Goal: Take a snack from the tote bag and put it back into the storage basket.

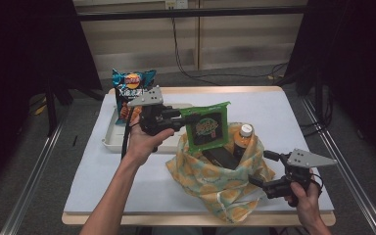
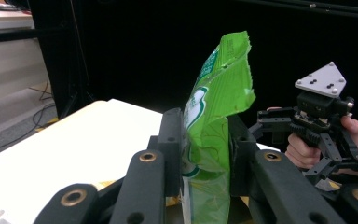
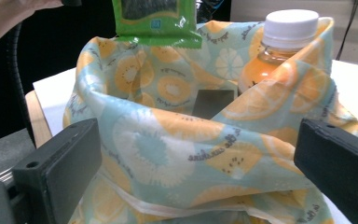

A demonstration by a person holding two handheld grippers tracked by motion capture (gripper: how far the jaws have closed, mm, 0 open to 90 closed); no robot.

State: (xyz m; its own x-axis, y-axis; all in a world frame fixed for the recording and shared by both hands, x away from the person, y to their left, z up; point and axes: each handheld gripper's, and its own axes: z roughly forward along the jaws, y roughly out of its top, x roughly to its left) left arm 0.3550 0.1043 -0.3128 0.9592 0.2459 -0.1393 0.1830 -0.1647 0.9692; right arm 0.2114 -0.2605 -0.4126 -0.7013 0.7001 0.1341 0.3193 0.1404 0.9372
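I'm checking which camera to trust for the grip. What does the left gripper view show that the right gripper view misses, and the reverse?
The left gripper view has its own jaws pinching the green packet, plus the right gripper held in a hand behind. The right gripper view has its own jaws wide apart before the fruit-print bag, with the juice bottle standing inside. Both show the green packet and the white table top.

Each hand-held gripper is black, with two thick black jaws and round brass-coloured pins at the joints. The left hand-held gripper (image 1: 183, 116) and the right hand-held gripper (image 1: 260, 169) each carry a grey three-cornered plate with small screws. A black cable hangs from the left one. Both arms are bare.
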